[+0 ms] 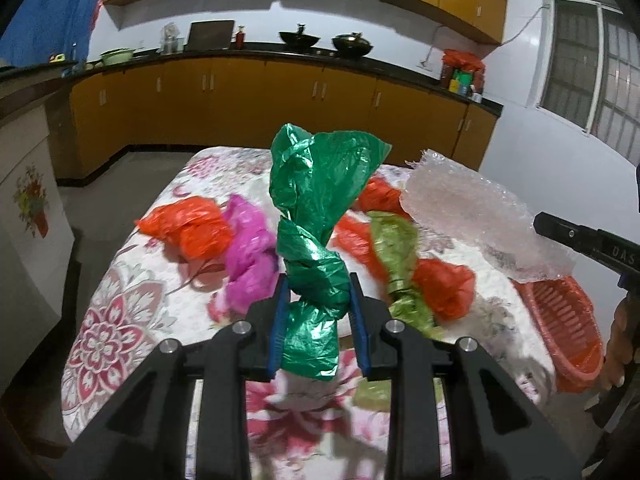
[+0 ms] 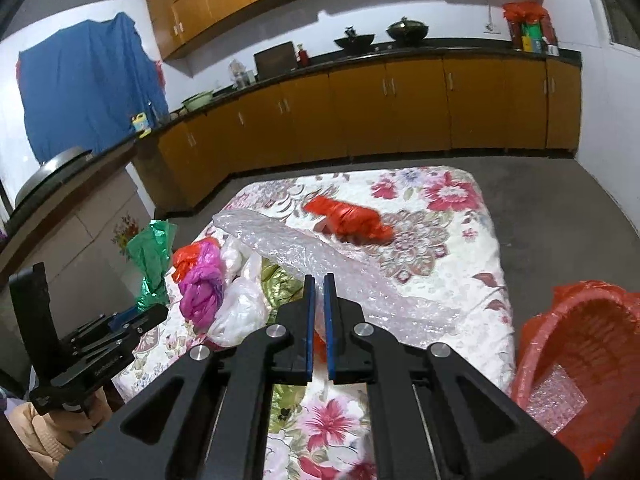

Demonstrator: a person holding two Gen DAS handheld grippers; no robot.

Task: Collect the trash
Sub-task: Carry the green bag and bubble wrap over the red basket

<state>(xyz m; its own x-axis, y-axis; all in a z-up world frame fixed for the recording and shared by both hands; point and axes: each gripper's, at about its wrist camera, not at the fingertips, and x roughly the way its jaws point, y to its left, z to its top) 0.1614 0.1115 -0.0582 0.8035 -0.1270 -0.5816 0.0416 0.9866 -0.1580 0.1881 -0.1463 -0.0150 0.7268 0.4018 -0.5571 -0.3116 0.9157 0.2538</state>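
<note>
On the floral table (image 2: 452,216), both grippers carry trash. The left gripper (image 1: 318,304) clamps a twisted green bag (image 1: 316,216), standing upright. The right gripper (image 2: 319,320) pinches bubble wrap (image 2: 304,252); the red basket (image 2: 580,344) lies to its right, nearer this hand.

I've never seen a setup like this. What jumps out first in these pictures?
The twisted green plastic bag stands out most, pinched upright in the left gripper above the flowery tablecloth. Next is the sheet of bubble wrap clamped in the right gripper, stretching over the table. Bright orange bags and a pink bag lie scattered on the cloth, and a red basket waits at the table's right edge.
</note>
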